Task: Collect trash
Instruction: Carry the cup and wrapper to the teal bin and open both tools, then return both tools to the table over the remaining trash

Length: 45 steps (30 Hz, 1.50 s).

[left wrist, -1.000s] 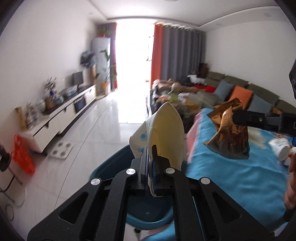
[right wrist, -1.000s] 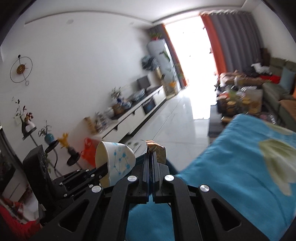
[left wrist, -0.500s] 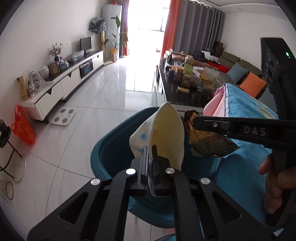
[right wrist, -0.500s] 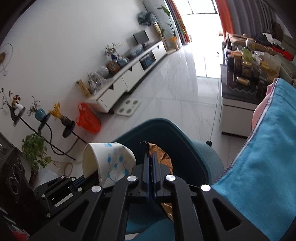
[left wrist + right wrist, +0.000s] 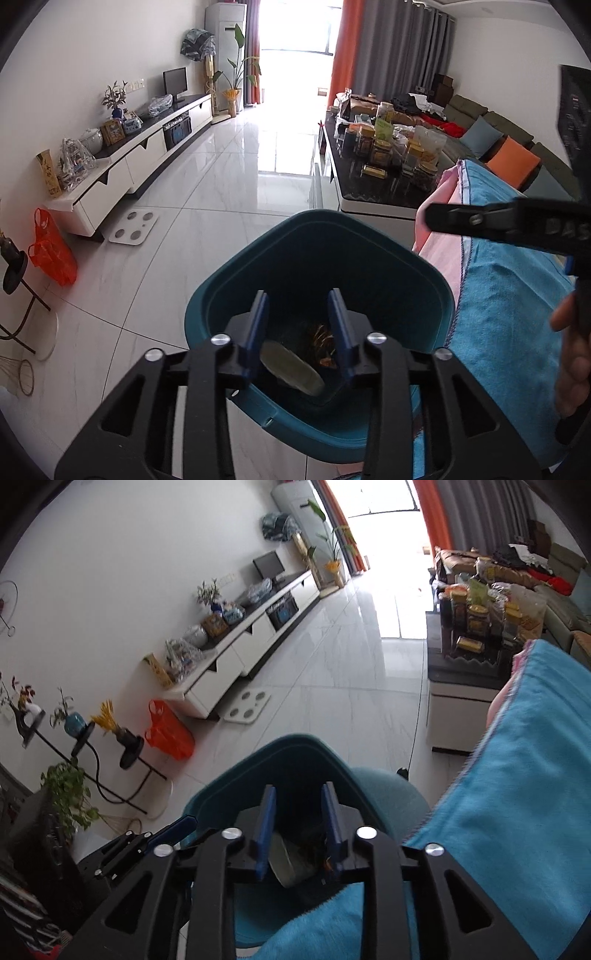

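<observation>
The bin [image 5: 436, 284] is teal, holding a pale cup [image 5: 291, 367] and a coppery wrapper [image 5: 319, 336]. At three o'clock, the cloth [image 5: 509, 306] is turquoise, edged pink; at nine, a bag [image 5: 51, 251] is orange.

Both wrist views look down, close above the bin [image 5: 317, 258].

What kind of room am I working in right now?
Most likely a home living room: a sofa with cushions on the right, a low TV cabinet with a screen along the left wall, and a cluttered coffee table between them.

Glossy white tiled floor [image 5: 229, 206] carries a teal plastic bin [image 5: 436, 291] directly below the tool, white scale [image 5: 133, 228] ahead-left.
</observation>
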Available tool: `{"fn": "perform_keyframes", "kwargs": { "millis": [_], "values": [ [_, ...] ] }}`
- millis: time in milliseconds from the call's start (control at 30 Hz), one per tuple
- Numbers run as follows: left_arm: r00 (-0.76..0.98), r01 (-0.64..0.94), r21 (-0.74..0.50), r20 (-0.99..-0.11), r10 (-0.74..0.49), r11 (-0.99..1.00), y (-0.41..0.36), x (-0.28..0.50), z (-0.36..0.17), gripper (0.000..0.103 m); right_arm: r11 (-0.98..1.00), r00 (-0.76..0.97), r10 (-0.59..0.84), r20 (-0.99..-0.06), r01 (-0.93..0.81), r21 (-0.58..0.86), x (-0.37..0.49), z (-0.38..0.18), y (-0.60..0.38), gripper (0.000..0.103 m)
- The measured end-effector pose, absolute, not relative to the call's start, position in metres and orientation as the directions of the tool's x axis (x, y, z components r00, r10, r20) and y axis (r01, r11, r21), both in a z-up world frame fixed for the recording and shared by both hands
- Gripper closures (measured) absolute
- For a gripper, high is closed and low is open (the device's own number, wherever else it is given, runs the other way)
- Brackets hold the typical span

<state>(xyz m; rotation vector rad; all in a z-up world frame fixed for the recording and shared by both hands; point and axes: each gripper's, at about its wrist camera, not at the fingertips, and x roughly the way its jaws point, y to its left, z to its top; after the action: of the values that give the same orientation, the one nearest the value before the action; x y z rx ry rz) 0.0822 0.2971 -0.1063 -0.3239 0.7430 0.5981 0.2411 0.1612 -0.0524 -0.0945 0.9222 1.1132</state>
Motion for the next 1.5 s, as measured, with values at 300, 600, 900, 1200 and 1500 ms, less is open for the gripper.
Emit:
{"fn": "perform_keyframes", "kwargs": {
  "millis": [300,600,900,1200,1500],
  "values": [
    [0.598,-0.599,-0.022,-0.676,0.429,0.8,0.284,0.084,-0.085,0.038,0.518,0.299,0.769,-0.565,-0.809,0.277,0.226,-0.018,0.082,0.039],
    [0.633,-0.571,0.032,-0.619,0.465,0.82,0.241,0.092,-0.053,0.012,0.616,0.491,0.736,-0.466,-0.771,0.162,0.199,-0.008,-0.01,0.01],
    [0.758,-0.466,-0.036,-0.531,0.378,0.884,0.179,0.091,-0.012,0.006,0.746,0.672,0.64,-0.374,-0.66,0.091,0.172,-0.007,-0.102,0.007],
    [0.927,-0.229,-0.162,-0.337,0.164,0.96,0.097,0.072,0.012,0.006,0.851,0.81,0.513,-0.284,-0.523,0.045,0.131,-0.012,-0.17,0.007],
    [0.96,-0.025,-0.15,-0.279,-0.019,0.988,0.026,0.075,0.007,0.006,0.919,0.88,0.385,-0.28,-0.394,0.023,0.11,-0.021,-0.213,0.007]
  ]
}}
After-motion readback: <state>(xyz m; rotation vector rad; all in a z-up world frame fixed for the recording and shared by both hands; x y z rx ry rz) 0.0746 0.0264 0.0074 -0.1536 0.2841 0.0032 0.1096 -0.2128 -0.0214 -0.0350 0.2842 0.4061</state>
